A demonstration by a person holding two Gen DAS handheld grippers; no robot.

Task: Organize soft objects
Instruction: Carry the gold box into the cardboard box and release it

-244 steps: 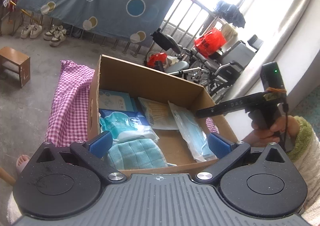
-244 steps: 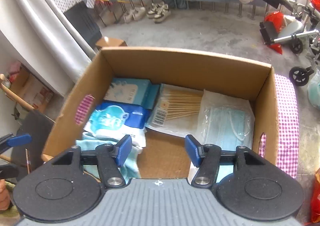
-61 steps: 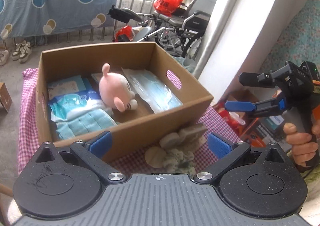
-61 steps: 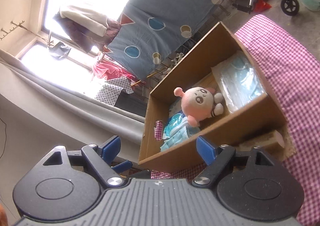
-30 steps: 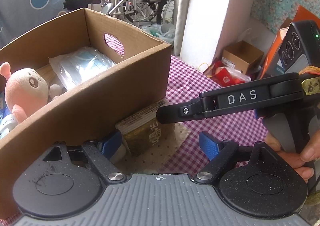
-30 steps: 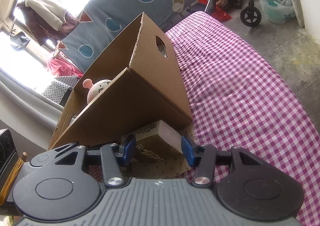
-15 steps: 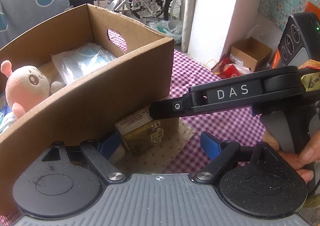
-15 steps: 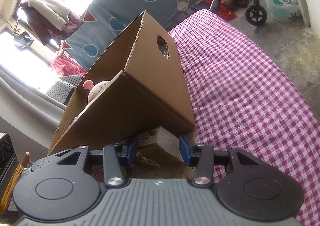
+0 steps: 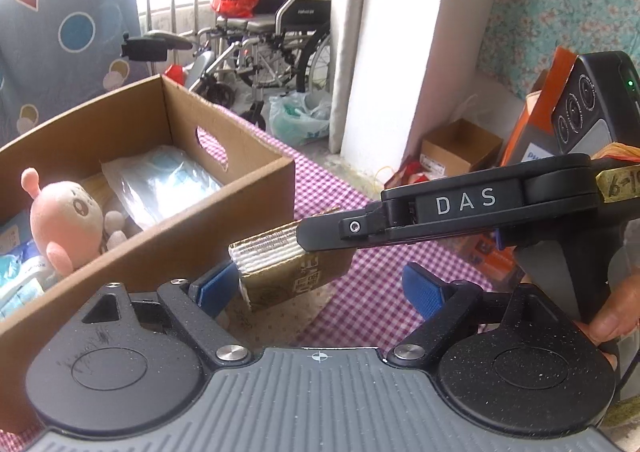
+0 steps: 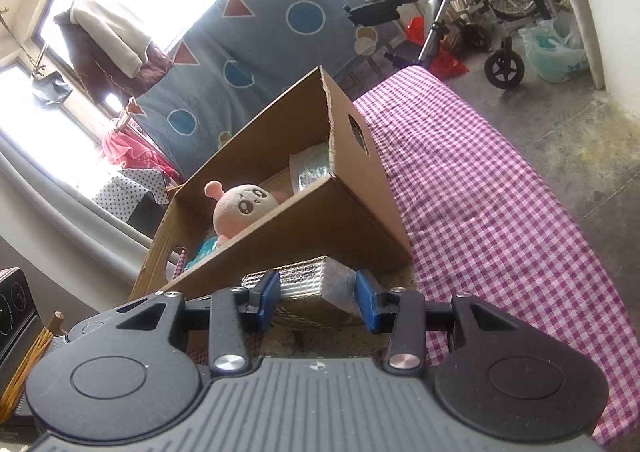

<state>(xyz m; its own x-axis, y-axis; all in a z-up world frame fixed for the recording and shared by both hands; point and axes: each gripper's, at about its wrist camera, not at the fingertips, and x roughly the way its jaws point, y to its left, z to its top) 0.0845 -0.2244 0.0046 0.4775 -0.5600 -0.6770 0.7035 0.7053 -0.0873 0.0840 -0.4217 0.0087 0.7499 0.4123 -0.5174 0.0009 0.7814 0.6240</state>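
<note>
While right gripper (image 10: 316, 300) pinches one wrapped pack (image 10: 310, 286) beside one cardboard box (image 9: 208, 219), I see left gripper (image 9: 320, 288) spread, empty. One pink plush (image 9: 66, 221) in box; pack label unreadable.

left tongs (image 9: 320, 288): black, blue pads, silver screws | right tongs (image 10: 316, 298): black, white "DAS" lettering

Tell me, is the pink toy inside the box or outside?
Inside. The pink plush toy sits in the cardboard box, its head peeking above the wall.
</note>
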